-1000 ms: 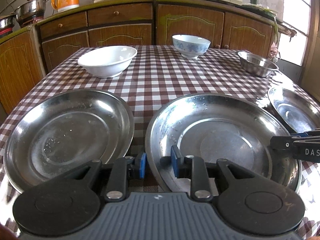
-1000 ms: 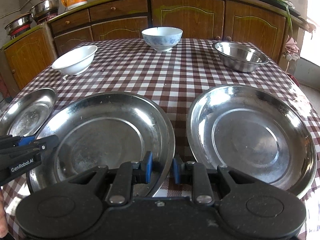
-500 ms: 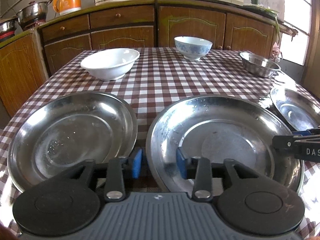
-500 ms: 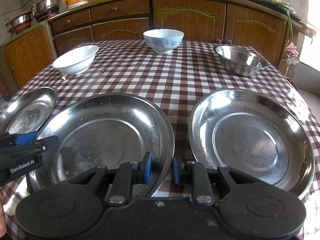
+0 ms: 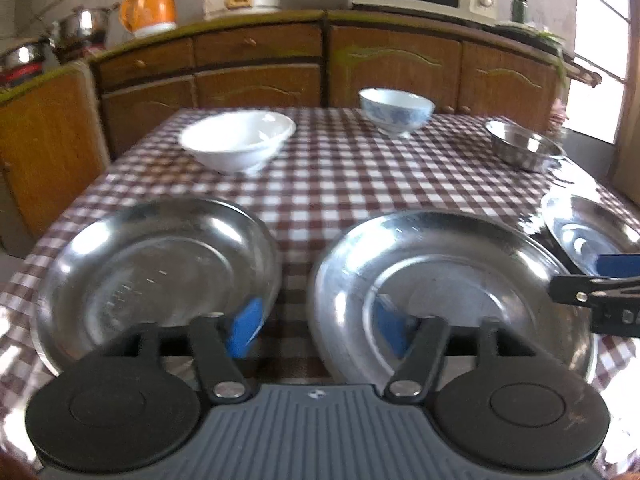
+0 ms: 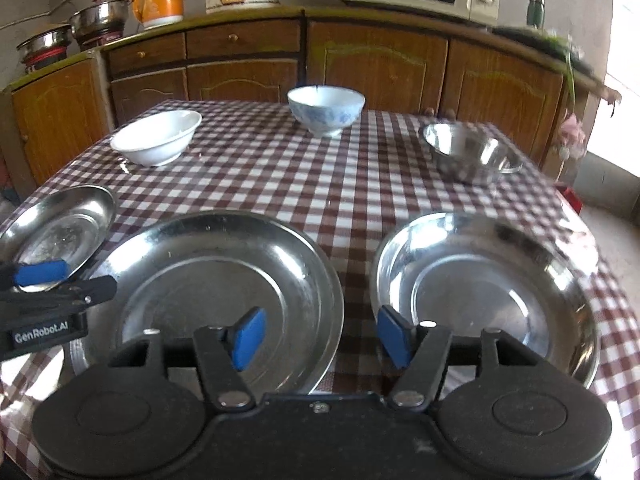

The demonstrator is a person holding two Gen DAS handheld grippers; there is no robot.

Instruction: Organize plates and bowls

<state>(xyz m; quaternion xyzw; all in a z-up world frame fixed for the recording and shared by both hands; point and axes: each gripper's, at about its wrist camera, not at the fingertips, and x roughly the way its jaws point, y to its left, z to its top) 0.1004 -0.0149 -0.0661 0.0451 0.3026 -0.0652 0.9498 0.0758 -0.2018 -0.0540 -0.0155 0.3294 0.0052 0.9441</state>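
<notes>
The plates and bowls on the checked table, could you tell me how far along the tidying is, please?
Nothing looks done: three steel plates, left, middle and right, lie side by side, unstacked. The white bowl, blue-patterned bowl and steel bowl stand apart at the far side. In hand: nothing; the left gripper and right gripper have just been opening, jaws empty. All the stacking remains.

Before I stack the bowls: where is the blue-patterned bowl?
The blue-patterned bowl stands at the table's far edge, middle, between the white bowl on its left and the steel bowl on its right.
</notes>
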